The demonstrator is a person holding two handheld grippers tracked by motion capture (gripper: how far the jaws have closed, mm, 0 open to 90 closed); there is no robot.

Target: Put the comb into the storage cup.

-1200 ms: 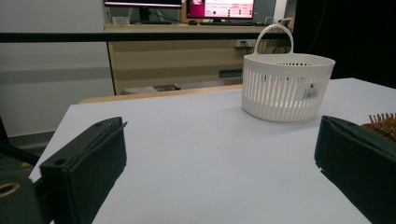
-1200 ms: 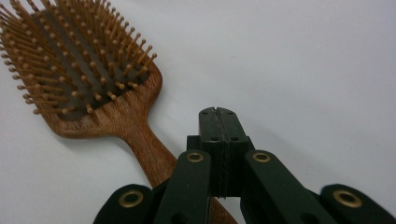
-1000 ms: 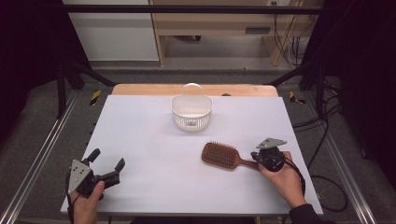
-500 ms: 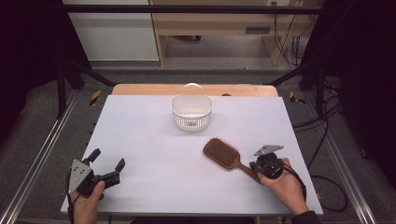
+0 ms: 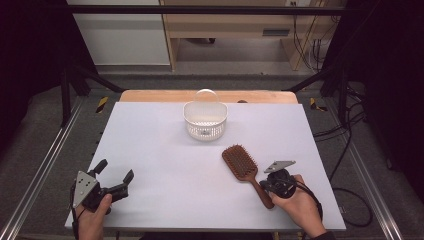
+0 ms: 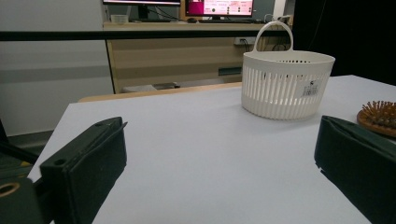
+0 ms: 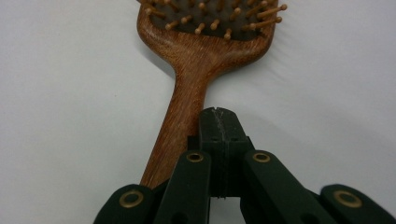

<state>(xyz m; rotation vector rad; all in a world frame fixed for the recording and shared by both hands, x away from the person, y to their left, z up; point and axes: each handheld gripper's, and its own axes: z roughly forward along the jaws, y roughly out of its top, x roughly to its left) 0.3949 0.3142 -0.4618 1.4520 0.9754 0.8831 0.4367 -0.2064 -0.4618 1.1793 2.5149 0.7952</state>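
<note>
The hairbrush (image 5: pixel 241 163) is lying bristles-up on the white surface (image 5: pixel 165 150), near its right front, well short of the white basket (image 5: pixel 205 120) standing at the far middle. The right gripper (image 7: pixel 219 126) is sitting over the brush handle with its jaws pressed together, apparently not clamping it. The left gripper (image 5: pixel 114 179) is waiting wide open, empty. Judging by this, nothing is moved yet; the grasp and carry are both left.
</note>
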